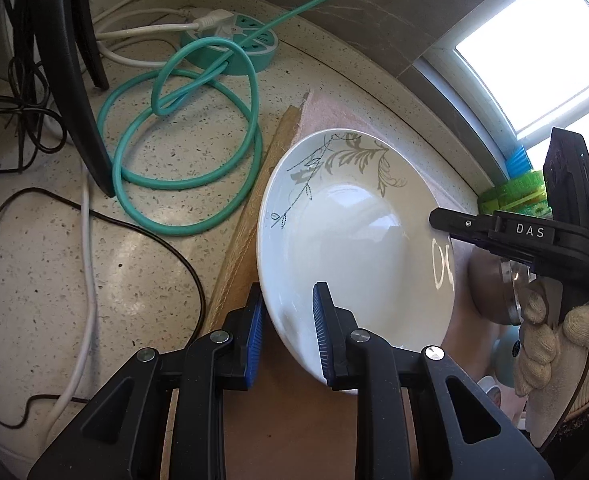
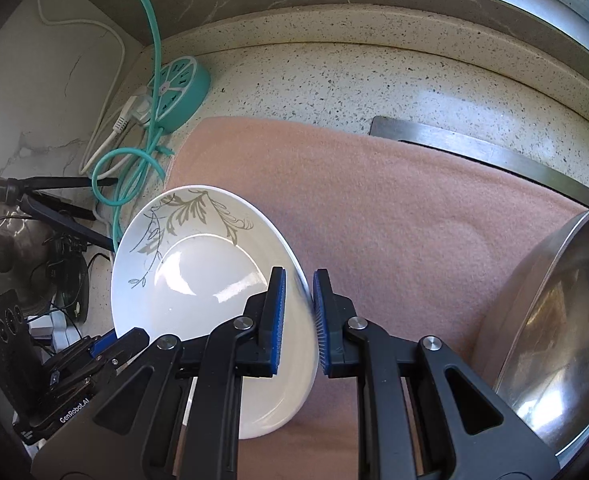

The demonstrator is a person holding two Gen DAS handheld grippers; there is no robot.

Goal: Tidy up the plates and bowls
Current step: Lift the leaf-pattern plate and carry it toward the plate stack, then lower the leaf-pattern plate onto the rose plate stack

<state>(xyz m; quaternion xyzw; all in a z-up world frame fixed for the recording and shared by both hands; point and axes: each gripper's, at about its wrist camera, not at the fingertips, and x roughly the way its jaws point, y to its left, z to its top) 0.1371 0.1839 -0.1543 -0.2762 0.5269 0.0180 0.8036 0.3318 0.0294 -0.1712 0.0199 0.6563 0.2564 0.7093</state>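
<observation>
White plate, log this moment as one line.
white plate: tilted over pink cloth | left gripper: shut on rim | right gripper: shut on opposite rim

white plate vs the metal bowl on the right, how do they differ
The white plate is glossy ceramic with a grey leaf print; the metal bowl is plain steel. The white plate is shallow, the metal bowl deeper. Both tongs, left and right, pinch the white plate's rim; nothing grips the metal bowl. Both are round and over the pink cloth.
</observation>
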